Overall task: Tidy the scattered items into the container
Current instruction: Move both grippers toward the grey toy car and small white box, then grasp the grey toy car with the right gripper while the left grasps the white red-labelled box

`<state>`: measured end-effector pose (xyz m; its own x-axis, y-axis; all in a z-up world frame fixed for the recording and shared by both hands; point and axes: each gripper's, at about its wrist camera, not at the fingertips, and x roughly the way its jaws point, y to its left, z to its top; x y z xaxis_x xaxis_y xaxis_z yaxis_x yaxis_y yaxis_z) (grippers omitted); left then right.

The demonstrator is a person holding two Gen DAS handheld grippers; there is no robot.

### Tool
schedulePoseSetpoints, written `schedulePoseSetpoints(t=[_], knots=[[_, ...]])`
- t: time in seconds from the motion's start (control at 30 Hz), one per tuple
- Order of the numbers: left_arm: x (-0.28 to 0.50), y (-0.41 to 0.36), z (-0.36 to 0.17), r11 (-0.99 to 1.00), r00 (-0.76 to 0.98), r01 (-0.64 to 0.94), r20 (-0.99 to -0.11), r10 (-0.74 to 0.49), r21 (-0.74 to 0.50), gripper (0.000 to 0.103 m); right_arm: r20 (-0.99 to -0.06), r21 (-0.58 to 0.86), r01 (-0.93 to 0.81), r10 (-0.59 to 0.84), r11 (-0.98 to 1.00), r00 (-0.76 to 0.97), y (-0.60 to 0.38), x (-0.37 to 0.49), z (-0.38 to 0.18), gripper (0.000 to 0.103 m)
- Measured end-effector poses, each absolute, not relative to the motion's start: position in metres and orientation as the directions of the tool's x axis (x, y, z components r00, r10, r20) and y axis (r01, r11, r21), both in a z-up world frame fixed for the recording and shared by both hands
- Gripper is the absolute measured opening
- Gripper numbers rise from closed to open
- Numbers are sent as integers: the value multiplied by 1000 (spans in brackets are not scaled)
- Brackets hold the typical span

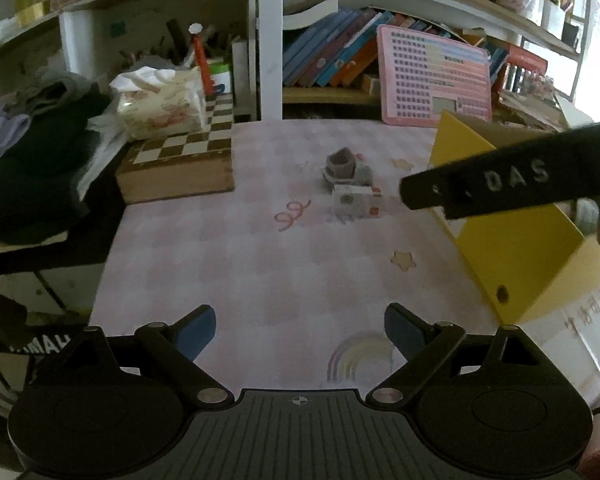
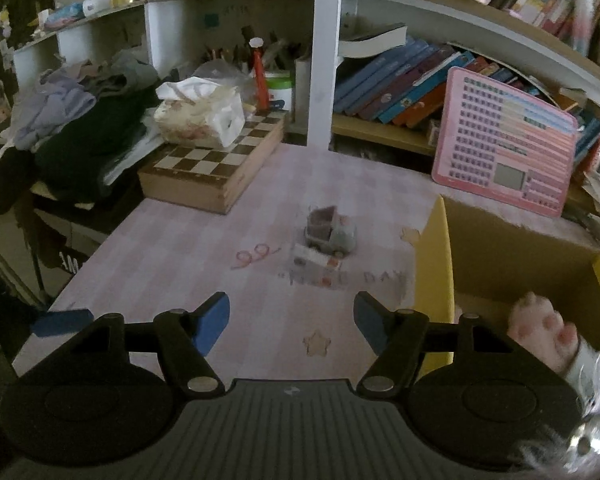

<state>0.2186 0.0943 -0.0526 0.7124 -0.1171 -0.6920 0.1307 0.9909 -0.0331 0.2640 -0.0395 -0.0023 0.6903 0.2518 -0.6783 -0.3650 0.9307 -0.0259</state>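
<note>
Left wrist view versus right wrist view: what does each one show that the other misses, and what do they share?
Only the left wrist view shows the rainbow print on the mat and the other gripper's black body crossing in front of the yellow box.

Only the right wrist view looks inside the box, where a pink paw toy lies.

Both show the toy car, the small carton before it, the chessboard and open, empty grippers.

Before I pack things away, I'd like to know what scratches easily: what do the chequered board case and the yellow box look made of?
The chequered board case looks like varnished wood: brown grain on its side walls and a slight sheen on the inlaid squares. The yellow box looks like cardboard, with matte raw brown inner walls and a yellow coated outside.
</note>
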Motion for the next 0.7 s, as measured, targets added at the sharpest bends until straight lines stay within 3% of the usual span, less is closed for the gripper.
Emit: schedulePoseSetpoints(t=[0.57, 0.7], knots=[[310, 56, -79, 982, 746, 182, -643, -175, -55, 91, -791, 76, -364, 279, 928, 545, -37, 381, -13, 67], [329, 46, -85, 979, 745, 196, -640, -188, -59, 87, -830, 115, -350, 283, 930, 480, -37, 410, -18, 68]])
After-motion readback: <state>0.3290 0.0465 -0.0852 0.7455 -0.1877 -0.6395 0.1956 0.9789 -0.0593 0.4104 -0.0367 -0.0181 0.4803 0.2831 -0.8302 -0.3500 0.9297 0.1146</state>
